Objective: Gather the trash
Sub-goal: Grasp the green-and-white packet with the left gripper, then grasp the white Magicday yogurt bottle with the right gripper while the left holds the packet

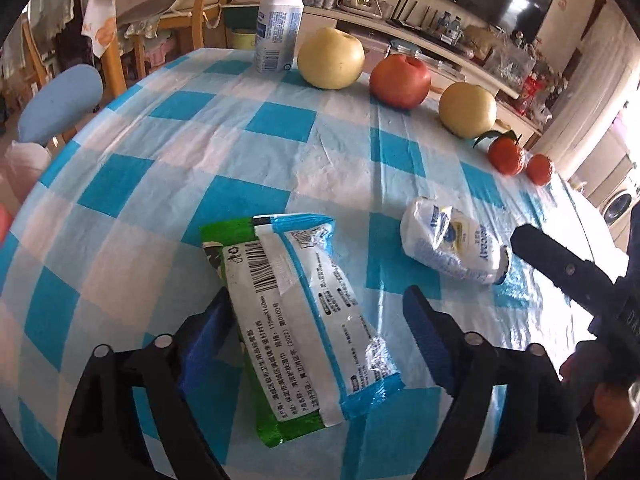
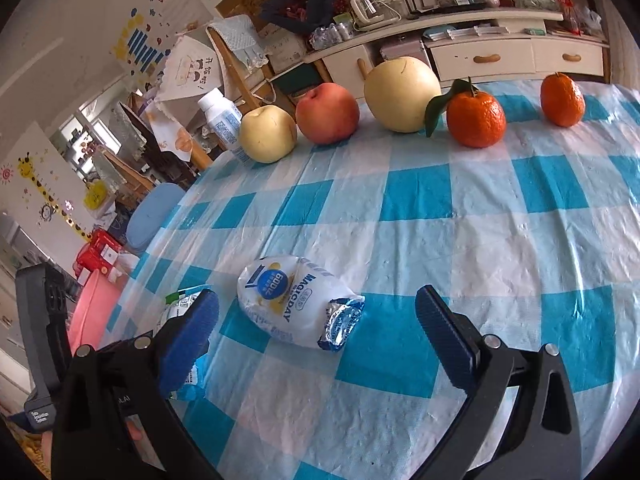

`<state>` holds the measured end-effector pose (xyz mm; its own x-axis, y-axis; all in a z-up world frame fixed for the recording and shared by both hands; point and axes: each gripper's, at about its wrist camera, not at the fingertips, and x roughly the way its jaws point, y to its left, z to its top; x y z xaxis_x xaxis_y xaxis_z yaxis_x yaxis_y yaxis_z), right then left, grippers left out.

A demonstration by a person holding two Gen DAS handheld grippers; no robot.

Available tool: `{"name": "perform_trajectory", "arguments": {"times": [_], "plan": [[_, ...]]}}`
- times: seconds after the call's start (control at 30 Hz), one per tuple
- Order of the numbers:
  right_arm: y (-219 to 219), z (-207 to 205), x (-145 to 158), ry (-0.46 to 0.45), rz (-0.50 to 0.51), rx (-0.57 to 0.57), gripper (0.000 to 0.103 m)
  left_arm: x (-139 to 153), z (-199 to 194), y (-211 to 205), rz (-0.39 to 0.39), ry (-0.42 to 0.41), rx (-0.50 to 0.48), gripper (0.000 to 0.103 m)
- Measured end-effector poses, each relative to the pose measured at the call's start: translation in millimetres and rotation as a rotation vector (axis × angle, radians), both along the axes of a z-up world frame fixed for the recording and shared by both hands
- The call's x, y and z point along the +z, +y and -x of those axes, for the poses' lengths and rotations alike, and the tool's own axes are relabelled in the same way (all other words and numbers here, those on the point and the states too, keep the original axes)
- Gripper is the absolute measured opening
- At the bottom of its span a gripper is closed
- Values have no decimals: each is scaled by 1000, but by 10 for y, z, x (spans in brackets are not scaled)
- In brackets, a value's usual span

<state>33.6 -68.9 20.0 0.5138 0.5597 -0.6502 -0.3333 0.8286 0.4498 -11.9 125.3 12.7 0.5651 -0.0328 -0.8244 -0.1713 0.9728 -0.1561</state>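
A flat green, blue and white wet-wipe wrapper [image 1: 304, 312] lies on the checked tablecloth between the open fingers of my left gripper [image 1: 320, 300]; its edge also shows in the right wrist view [image 2: 178, 308]. A crushed white "MAGICDAY" bottle [image 2: 292, 306] lies on its side just ahead of my open right gripper [image 2: 316, 308]; it shows at the right of the left wrist view [image 1: 454, 242]. My right gripper's finger [image 1: 560, 264] reaches in beside it there. Both grippers are empty.
Along the table's far edge stand a white bottle [image 1: 278, 26], two yellow pears [image 2: 402, 94], a red apple [image 2: 328, 112] and two tangerines [image 2: 476, 118]. A blue chair seat [image 2: 154, 214] and a pink basin [image 2: 94, 312] sit beyond the table's left edge.
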Motion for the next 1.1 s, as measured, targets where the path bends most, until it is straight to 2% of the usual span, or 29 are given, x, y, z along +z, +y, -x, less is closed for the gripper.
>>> {"name": "perform_trajectory", "arguments": {"times": [0.1, 0.2, 0.27, 0.47, 0.63, 0.73, 0.87, 1.1], "plan": [[103, -20, -2, -13, 31, 26, 99, 5, 58, 1, -48, 0, -12, 69], [184, -48, -20, -14, 54, 45, 99, 10, 70, 13, -58, -1, -14, 63], [223, -59, -32, -16, 64, 53, 99, 11, 72, 31, -72, -5, -16, 56], [340, -147, -77, -14, 107, 91, 99, 21, 99, 94, -53, -17, -27, 47], [451, -150, -126, -14, 169, 124, 99, 28, 112, 129, -36, -19, -42, 43], [549, -106, -126, -32, 216, 158, 93, 34, 127, 136, -30, -20, -48, 42], [634, -49, -121, -56, 269, 184, 77, 44, 170, 174, -21, -22, -45, 41], [728, 49, -123, -86, 340, 229, 71, 51, 280, 291, -39, -30, -41, 41]]}}
